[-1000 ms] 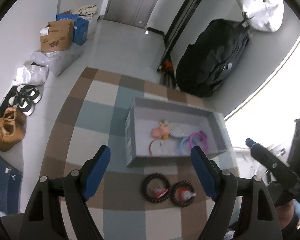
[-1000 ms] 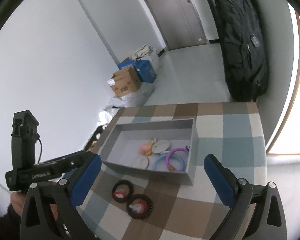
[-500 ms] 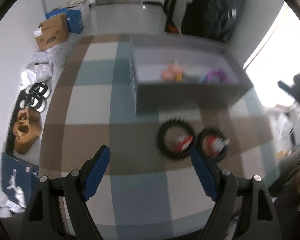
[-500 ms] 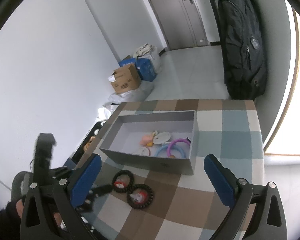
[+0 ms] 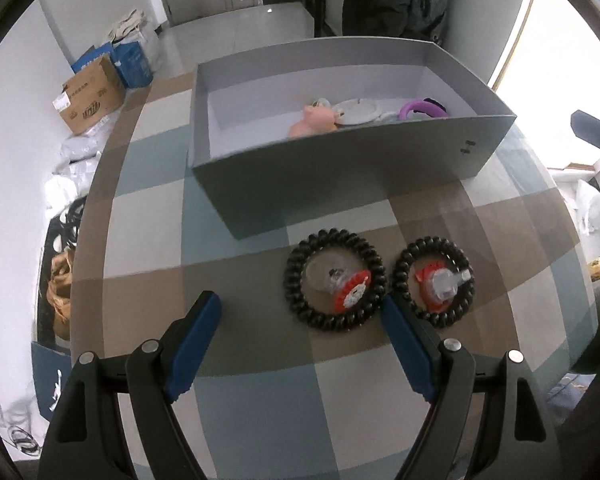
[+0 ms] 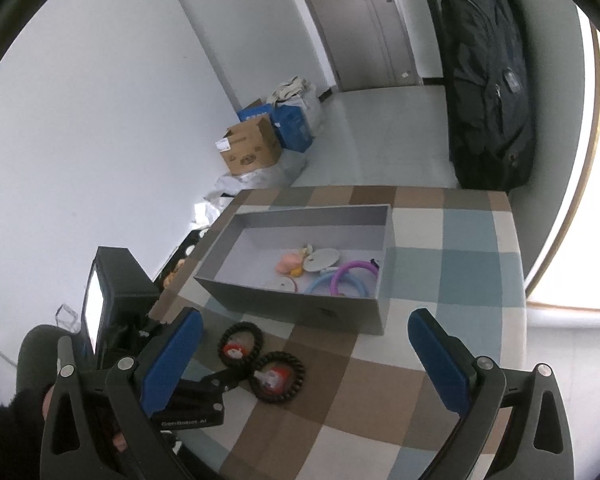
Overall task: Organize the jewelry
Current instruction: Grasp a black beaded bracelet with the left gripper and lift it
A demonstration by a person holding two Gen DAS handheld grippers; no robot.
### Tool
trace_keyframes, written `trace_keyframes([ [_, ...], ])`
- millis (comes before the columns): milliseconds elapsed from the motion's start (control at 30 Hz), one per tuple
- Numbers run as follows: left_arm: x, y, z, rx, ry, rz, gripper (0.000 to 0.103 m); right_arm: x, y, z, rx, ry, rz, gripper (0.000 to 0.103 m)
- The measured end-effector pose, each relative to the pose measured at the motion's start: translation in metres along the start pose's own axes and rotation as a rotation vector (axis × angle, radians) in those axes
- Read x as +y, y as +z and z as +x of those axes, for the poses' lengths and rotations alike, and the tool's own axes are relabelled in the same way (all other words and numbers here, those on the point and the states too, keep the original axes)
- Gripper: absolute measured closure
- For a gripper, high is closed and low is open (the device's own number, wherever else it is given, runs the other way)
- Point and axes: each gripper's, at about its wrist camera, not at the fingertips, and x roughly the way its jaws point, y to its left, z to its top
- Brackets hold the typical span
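Two black beaded bracelets lie side by side on the checked tablecloth, the left one [image 5: 335,280] and the right one [image 5: 434,282], each with a small red and clear charm inside. Behind them stands a grey box [image 5: 284,184] holding a pink toy [image 5: 312,120], a white disc and a purple ring [image 5: 422,107]. My left gripper [image 5: 302,322] is open, low over the cloth just in front of the left bracelet. My right gripper [image 6: 304,340] is open and empty, higher up; its view shows both bracelets [image 6: 240,350] and the box [image 6: 300,306].
The table's left edge drops to a floor with a cardboard box [image 5: 88,98], blue boxes, bags and shoes. A big black bag [image 6: 488,80] leans on the wall behind the table. A bright window lies to the right.
My left gripper has dropped and moved forward toward the left bracelet, which now lies between its open fingers' line. The right gripper has stayed nearly still.
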Motion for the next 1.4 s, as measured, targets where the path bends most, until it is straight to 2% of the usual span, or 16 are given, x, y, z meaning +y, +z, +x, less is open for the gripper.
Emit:
trace_keyframes([
  [267, -0.005, 0.009, 0.008, -0.029, -0.006, 0.021, 0.026, -0.013, -0.003, -0.002, 0.018, 0.006, 0.042, 0.0],
  [300, -0.007, 0.008, 0.007, -0.038, -0.012, 0.034, 0.029, -0.014, -0.004, -0.002, 0.02, 0.006, 0.043, 0.0],
  [367, -0.009, 0.008, 0.004, -0.033, -0.047, 0.052, 0.052, -0.016, -0.005, -0.003, 0.021, 0.005, 0.043, 0.0],
  [400, -0.011, 0.007, 0.003, -0.026, -0.071, 0.057, 0.057, -0.017, -0.005, -0.003, 0.02, 0.004, 0.043, 0.0],
  [533, -0.014, 0.005, 0.0, -0.018, -0.083, 0.065, 0.066, -0.018, -0.005, -0.002, 0.034, 0.021, 0.061, 0.0],
  [833, 0.0, 0.009, -0.006, -0.019, -0.154, -0.026, 0.067, -0.013, -0.006, 0.0, 0.044, 0.016, 0.046, 0.0],
  [1333, 0.024, 0.023, -0.024, -0.07, -0.339, -0.18, 0.067, -0.007, -0.012, 0.018, 0.113, 0.005, 0.018, 0.0],
  [1400, 0.03, 0.027, -0.024, -0.073, -0.395, -0.212, 0.067, -0.005, -0.013, 0.02, 0.123, 0.001, 0.013, 0.0],
])
